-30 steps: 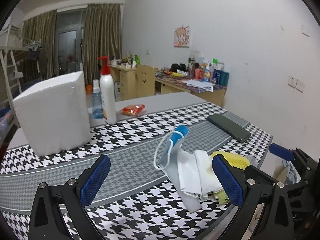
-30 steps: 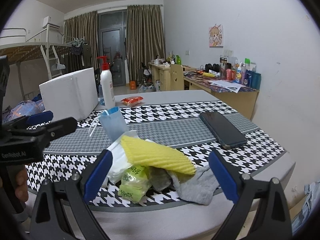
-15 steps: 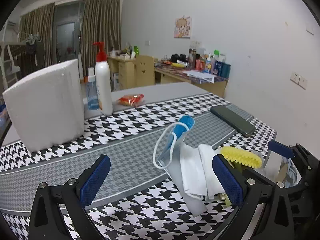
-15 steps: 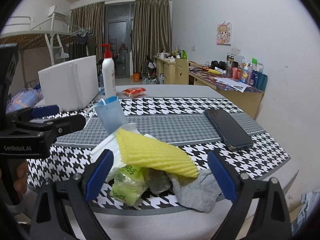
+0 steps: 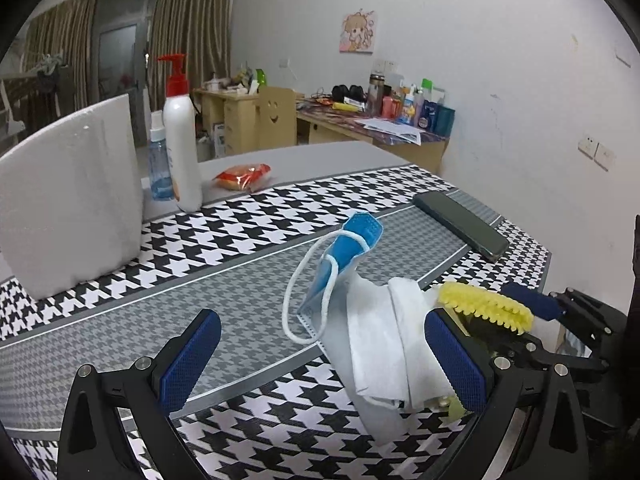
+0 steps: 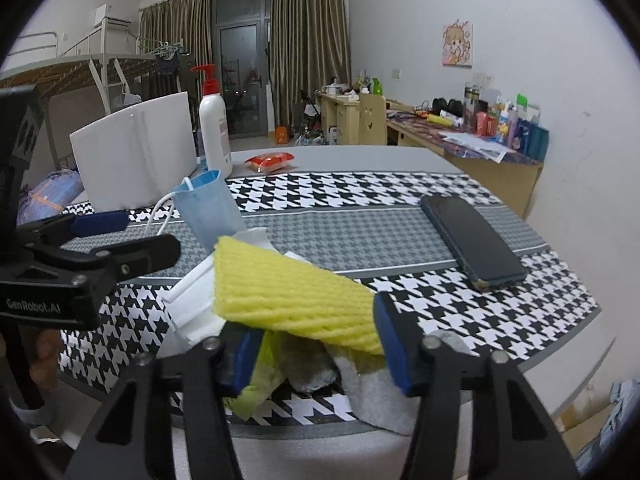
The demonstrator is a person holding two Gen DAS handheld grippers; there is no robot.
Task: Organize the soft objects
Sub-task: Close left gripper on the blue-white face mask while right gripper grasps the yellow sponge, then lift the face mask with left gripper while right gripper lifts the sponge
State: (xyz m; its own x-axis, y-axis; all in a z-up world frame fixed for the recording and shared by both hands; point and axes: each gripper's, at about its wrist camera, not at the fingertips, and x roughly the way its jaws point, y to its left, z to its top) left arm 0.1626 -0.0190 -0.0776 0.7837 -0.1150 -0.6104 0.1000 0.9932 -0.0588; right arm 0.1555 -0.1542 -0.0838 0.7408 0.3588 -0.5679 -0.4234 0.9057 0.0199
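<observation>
A pile of soft things lies at the near edge of the houndstooth table runner [image 6: 360, 184]. On top is a yellow ribbed sponge cloth [image 6: 288, 292], over a grey cloth [image 6: 372, 396], a green wrapper [image 6: 256, 384] and white masks [image 6: 196, 308]. A blue face mask [image 5: 340, 256] stands up beside them. My right gripper [image 6: 316, 356] has its fingers partly closed around the front edge of the pile, under the yellow cloth. My left gripper [image 5: 320, 356] is open wide, with the white masks [image 5: 384, 344] between its fingers.
A white foam box [image 5: 68, 200], a white pump bottle [image 5: 180, 136], a small blue bottle [image 5: 158, 164] and a red snack packet [image 5: 244, 174] stand at the far side. A dark phone [image 6: 468, 236] lies on the runner to the right. A cluttered desk lines the wall.
My right gripper has moved forward into the pile and its fingers have narrowed around the yellow cloth's edge. My left gripper has edged closer to the masks and stays open.
</observation>
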